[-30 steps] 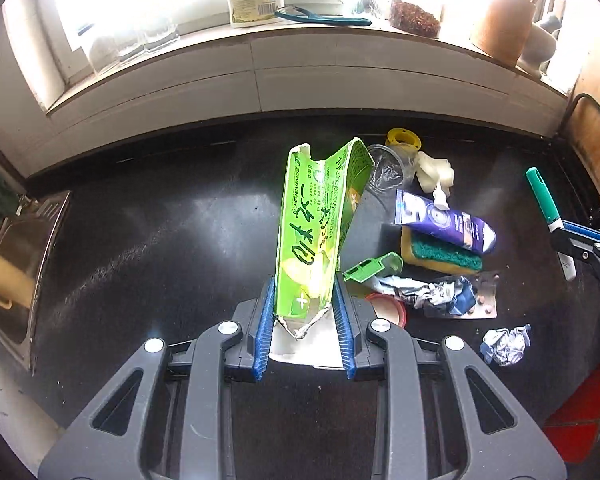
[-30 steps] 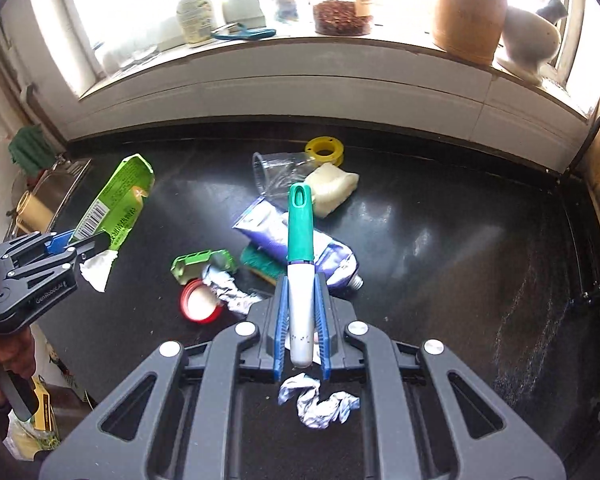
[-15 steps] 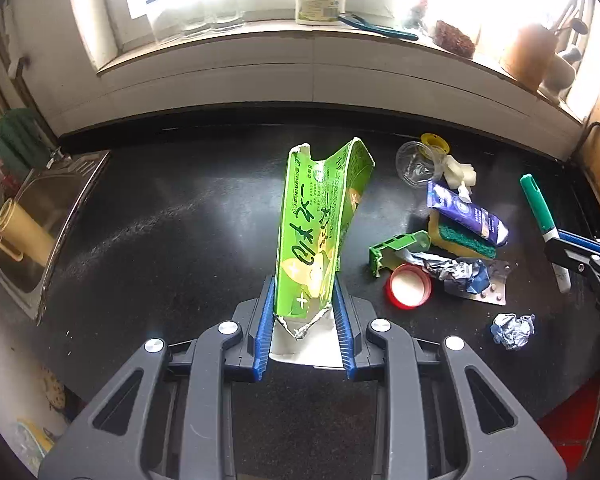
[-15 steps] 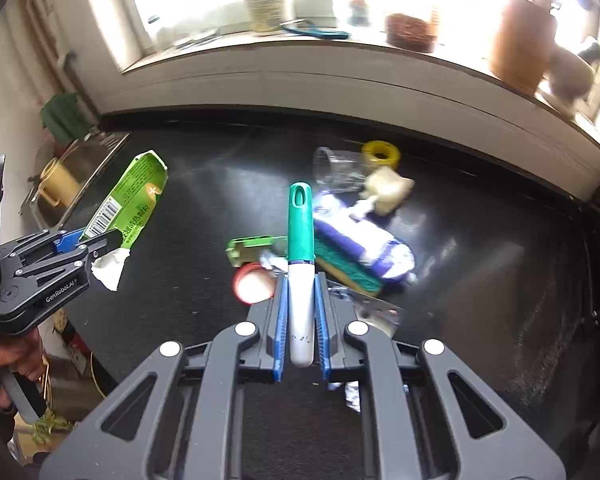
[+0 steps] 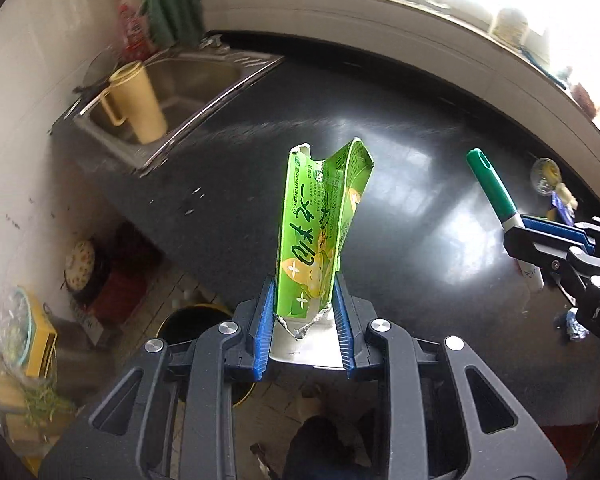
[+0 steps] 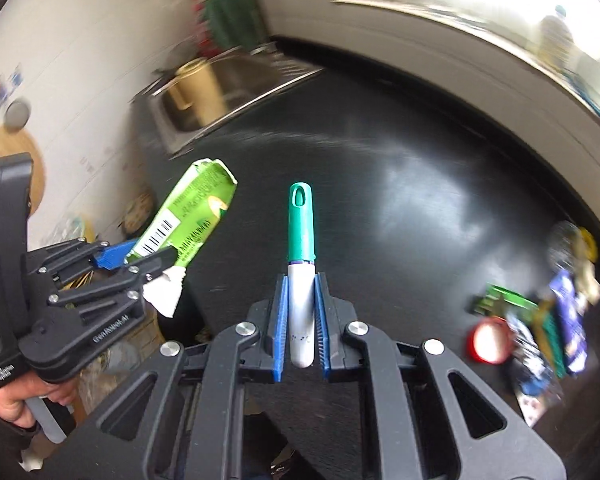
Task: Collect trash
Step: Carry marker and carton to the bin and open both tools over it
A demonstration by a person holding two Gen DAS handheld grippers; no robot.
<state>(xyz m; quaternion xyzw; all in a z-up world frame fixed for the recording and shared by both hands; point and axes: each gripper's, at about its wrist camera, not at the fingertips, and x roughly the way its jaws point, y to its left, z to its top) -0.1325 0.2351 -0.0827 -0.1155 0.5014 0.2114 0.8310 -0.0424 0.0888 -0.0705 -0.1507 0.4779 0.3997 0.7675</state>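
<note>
Black countertop (image 5: 420,184), steel sink (image 5: 188,80) with yellow mug (image 5: 134,102) at far left. Left wrist view: left gripper (image 5: 305,312) clamped on torn green carton (image 5: 320,228), held upright past the counter edge. Right wrist view: right gripper (image 6: 301,322) clamped on green-capped marker (image 6: 301,264); remaining litter, including red lid (image 6: 490,339), clustered at counter's right.

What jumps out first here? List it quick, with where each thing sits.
The torn green carton stands up between the left claw's blue fingers, out past the black counter's edge. The right claw grips a green-capped marker pointing forward. Leftover trash clusters at the counter's right, around a red lid.
</note>
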